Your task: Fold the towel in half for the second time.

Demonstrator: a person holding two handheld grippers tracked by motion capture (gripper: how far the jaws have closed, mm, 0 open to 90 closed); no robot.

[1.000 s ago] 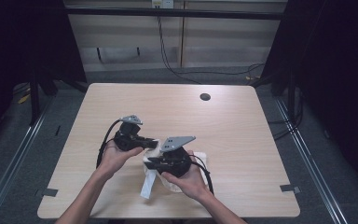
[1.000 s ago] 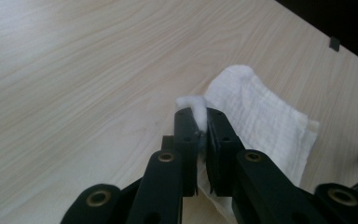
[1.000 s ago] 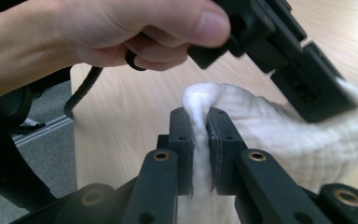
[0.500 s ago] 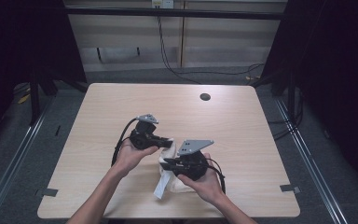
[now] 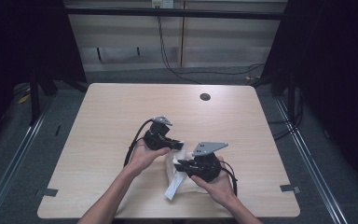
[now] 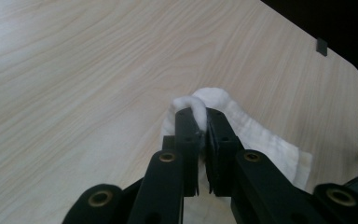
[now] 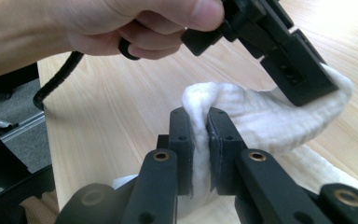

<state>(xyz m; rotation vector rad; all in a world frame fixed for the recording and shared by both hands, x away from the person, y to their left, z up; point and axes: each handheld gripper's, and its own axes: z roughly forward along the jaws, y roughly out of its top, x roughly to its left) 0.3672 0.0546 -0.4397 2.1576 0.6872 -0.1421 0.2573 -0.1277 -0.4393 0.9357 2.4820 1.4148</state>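
Observation:
A white cloth (image 5: 176,172) lies bunched on the wooden table (image 5: 121,112) near its front edge, between my two grippers. My left gripper (image 5: 178,146) is shut on the cloth's far fold; in the left gripper view the cloth (image 6: 242,126) bulges out past the closed jaws of the left gripper (image 6: 204,122). My right gripper (image 5: 181,164) is shut on the near edge of the same cloth (image 7: 261,116), pinched between the jaws of the right gripper (image 7: 200,122). The stretch of cloth between them hangs lifted off the table. In the right gripper view the left gripper (image 7: 303,79) clamps the other end.
A small dark round hole (image 5: 205,97) sits near the table's far edge. A black cable (image 5: 135,144) loops from the left gripper across the table. Dark floor and rails surround the table on both sides. Tape marks (image 5: 289,188) sit at the front corners.
Both hands have shifted to the right along the table with the cloth held between them. The cloth is now more gathered and raised.

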